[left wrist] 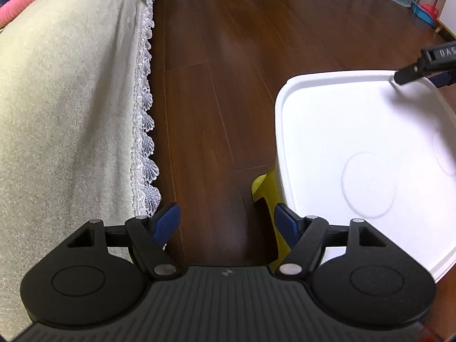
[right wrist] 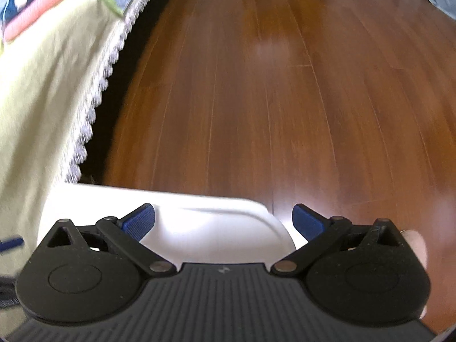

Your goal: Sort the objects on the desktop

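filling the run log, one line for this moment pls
left gripper: open, empty | right gripper: open, empty | white tray: bare

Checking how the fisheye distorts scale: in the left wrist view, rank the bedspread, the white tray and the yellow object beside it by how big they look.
1. Bedspread, though nearness inflates it.
2. White tray.
3. Yellow object, mostly hidden behind the tray.

From the left claw [left wrist: 225,222], the bed [left wrist: 65,114] lies to the left, the surface [left wrist: 342,131] to the right, floor [left wrist: 216,91] ahead between them. The right claw [right wrist: 223,222] hangs above the surface's far edge.
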A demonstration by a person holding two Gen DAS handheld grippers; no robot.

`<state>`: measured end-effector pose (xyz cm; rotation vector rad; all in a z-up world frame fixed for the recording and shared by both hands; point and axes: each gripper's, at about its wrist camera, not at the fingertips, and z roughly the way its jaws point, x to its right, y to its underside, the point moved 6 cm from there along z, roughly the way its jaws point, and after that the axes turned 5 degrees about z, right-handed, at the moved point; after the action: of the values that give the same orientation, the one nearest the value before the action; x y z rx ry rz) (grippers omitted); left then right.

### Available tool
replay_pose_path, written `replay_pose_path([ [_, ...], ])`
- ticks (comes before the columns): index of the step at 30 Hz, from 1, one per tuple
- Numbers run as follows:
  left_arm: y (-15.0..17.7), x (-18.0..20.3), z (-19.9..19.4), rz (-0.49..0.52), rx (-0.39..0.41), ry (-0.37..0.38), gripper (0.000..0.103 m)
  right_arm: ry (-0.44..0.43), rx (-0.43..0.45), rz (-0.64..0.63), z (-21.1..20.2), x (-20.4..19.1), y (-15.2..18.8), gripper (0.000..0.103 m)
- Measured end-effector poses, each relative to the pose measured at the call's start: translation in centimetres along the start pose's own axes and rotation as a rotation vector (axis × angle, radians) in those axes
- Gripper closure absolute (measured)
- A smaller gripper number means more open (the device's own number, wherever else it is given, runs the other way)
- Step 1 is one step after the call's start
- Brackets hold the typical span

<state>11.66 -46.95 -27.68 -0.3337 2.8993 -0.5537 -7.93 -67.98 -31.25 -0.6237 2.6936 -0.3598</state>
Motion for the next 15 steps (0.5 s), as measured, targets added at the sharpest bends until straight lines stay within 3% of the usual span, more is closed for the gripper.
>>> replay_pose_path([
  [6, 0.0, 0.2, -0.3, 0.011, -0.009, 0.002, 0.03, -0.024, -0.038, -0.031, 0.2, 0.0, 0.7, 0.002],
  [10, -0.1, 0.1, -0.2, -0.001, -0.002, 0.01, 0.029, -0.018, 0.084, -0.047, -1.2, -0.5, -0.3, 0.002],
  [15, -0.2, -0.2, -0.2, -0.009, 0.014, -0.013, 0.027, 0.001, 0.115, -0.053, -0.9, -1.3, -1.1, 0.002],
])
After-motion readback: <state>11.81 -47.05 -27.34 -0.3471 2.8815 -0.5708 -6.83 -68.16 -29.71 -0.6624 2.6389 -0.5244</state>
